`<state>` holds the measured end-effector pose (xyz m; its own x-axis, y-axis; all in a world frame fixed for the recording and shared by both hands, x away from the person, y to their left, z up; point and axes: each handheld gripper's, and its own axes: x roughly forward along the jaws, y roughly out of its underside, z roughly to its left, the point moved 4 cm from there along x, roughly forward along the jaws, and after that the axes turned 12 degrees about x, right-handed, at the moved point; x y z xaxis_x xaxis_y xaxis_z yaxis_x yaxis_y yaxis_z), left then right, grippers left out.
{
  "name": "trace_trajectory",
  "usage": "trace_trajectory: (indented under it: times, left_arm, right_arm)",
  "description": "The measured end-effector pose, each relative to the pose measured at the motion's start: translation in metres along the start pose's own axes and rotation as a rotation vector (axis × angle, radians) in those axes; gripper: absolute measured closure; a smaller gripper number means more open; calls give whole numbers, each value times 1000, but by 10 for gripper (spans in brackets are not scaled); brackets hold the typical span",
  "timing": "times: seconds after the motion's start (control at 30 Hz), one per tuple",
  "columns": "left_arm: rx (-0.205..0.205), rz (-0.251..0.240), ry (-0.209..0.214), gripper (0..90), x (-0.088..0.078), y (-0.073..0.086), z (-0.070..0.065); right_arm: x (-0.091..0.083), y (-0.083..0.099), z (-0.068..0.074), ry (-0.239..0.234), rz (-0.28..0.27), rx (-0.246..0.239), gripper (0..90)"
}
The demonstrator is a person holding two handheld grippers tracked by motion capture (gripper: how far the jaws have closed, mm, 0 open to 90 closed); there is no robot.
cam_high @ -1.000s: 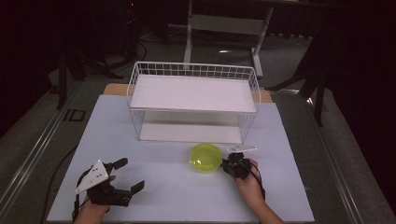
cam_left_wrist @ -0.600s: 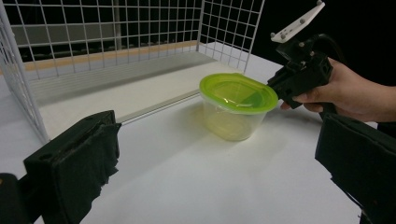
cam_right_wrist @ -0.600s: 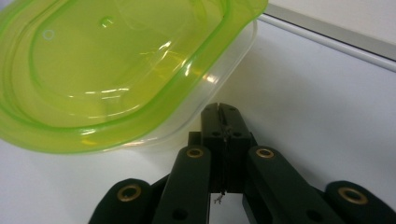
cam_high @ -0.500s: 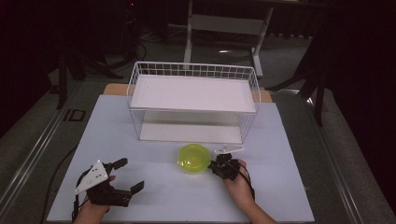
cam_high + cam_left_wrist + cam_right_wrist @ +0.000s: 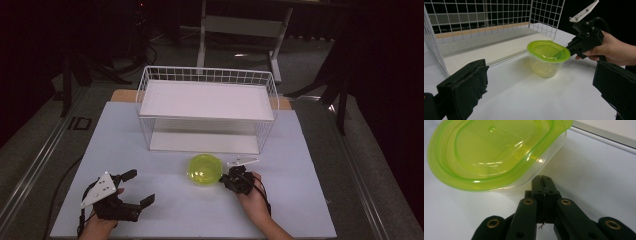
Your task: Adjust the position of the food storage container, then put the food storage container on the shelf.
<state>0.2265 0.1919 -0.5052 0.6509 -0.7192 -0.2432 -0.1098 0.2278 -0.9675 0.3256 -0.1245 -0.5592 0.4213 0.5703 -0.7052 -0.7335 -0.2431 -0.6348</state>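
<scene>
A clear plastic container with a lime-green lid (image 5: 204, 169) (image 5: 548, 53) (image 5: 494, 152) stands on the white table just in front of the wire rack. My right gripper (image 5: 226, 178) (image 5: 568, 48) (image 5: 541, 178) is shut, nothing visible between its jaws. Its tips rest against the container's right side, just under the lid's rim. A hand holds it from the front right. My left gripper (image 5: 140, 187) (image 5: 541, 75) lies low at the table's front left, open wide and holding nothing, aimed toward the container from some distance.
A white wire rack (image 5: 207, 75) (image 5: 499, 15) with a white shelf board (image 5: 207, 100) stands behind the container, its open front facing me. The white table top (image 5: 300, 150) has free room left and right of the rack. Dark floor and table legs surround it.
The right gripper has moved left along the table, and the container has slid left with it, ahead of its tips. The left gripper has stayed put.
</scene>
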Motion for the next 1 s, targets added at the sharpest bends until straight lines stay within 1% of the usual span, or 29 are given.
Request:
trace_trajectory:
  times: [0.03, 0.27, 0.33, 0.4, 0.47, 0.5, 0.6, 0.67, 0.73, 0.77, 0.8, 0.83, 0.87, 0.9, 0.93, 0.97, 1.0]
  left_arm:
    - [-2, 2, 2, 5, 0, 0, 0]
    - [3, 5, 9, 5, 1, 0, -1]
    - [2, 4, 10, 5, 0, 0, -1]
    - [1, 3, 9, 5, 0, 0, -1]
    - [-1, 0, 9, 5, 0, 0, -1]
    - [-1, -1, 10, 5, 0, 0, -1]
    - [-3, -2, 11, 5, 0, 0, -1]
    - [-32, -6, 38, 5, 1, 0, -2]
    - [-33, -5, 58, 5, 3, -1, -3]
    - [-29, -3, 62, 6, 4, -1, -4]
    - [-29, -3, 62, 5, 4, -1, -4]
    - [-24, -3, 70, 5, 5, -1, -6]
    - [-21, -1, 72, 5, 6, -1, -7]
    - [-13, 4, 71, 5, 6, -2, -8]
    - [6, 11, 62, 6, 7, -2, -8]
    - [11, 13, 60, 6, 7, -2, -8]
    - [11, 13, 60, 6, 7, -2, -8]
  right_arm:
    - [2, -1, 2, -10, 4, 7, 899]
    - [13, -8, 12, -17, 3, -6, 899]
    - [16, -10, 14, -20, 3, -19, 899]
    - [17, -11, 15, -21, 9, -16, 899]
    - [16, -11, 14, -20, 3, -19, 897]
    - [14, -10, 14, -15, 7, -16, 880]
    - [6, -6, 11, 0, -9, -34, 834]
    - [-1, -3, 7, 2, -20, -38, 802]
    - [-9, -1, 5, -4, -35, -32, 737]
    - [-14, 0, 5, -1, -43, -45, 711]
    - [-14, 0, 5, -1, -43, -45, 711]
    - [-19, 1, 5, 3, -54, -57, 671]
    - [-29, 3, 6, -2, -80, -70, 534]
    - [-34, 4, 7, -7, -94, -70, 506]
    - [-39, 5, 8, -15, -111, -62, 440]
    - [-44, 5, 9, -31, -124, -57, 351]
    - [-44, 5, 9, -31, -124, -57, 351]
